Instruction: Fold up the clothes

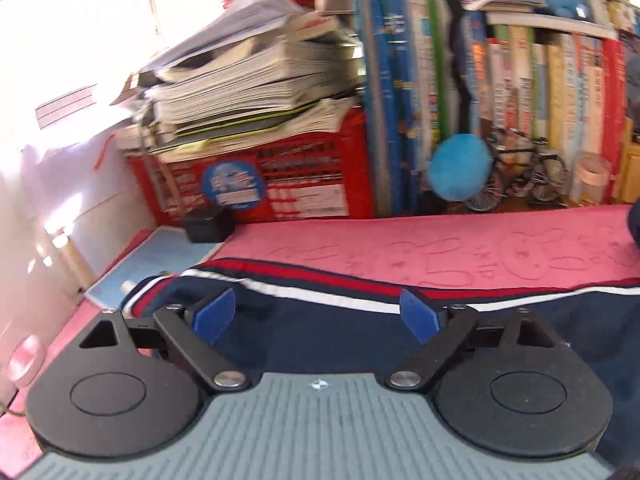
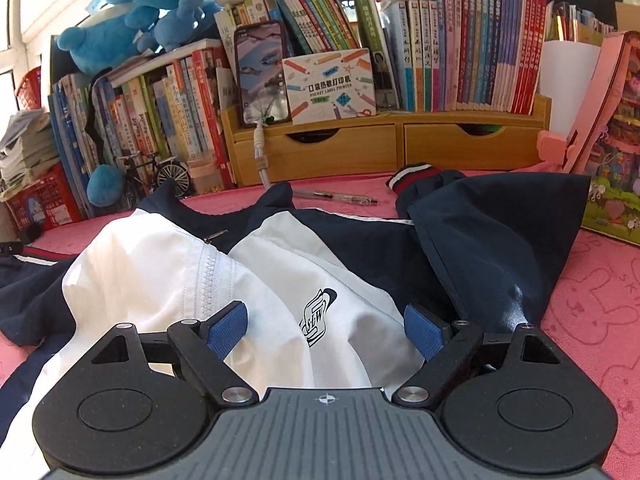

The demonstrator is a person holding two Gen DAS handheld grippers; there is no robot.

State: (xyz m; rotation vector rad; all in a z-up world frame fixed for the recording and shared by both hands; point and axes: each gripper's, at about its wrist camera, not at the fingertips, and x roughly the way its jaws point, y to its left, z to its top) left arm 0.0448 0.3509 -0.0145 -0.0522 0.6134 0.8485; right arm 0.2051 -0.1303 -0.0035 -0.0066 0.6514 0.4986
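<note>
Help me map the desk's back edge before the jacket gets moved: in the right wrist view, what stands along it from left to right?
red basket → model bicycle → phone → label printer box → wooden drawer shelf → pink case.

Jacket lies spread on the mat over the bench, collar toward the back. One sleeve folded across its right side, cuff pointing back. Pen on mat just behind jacket, left of cuff. Behind pen: drawer unit w/ books on top, phone leaning on it. Model bike at back left, in front of upright books; crate further left w/ paper stack on it.
</note>
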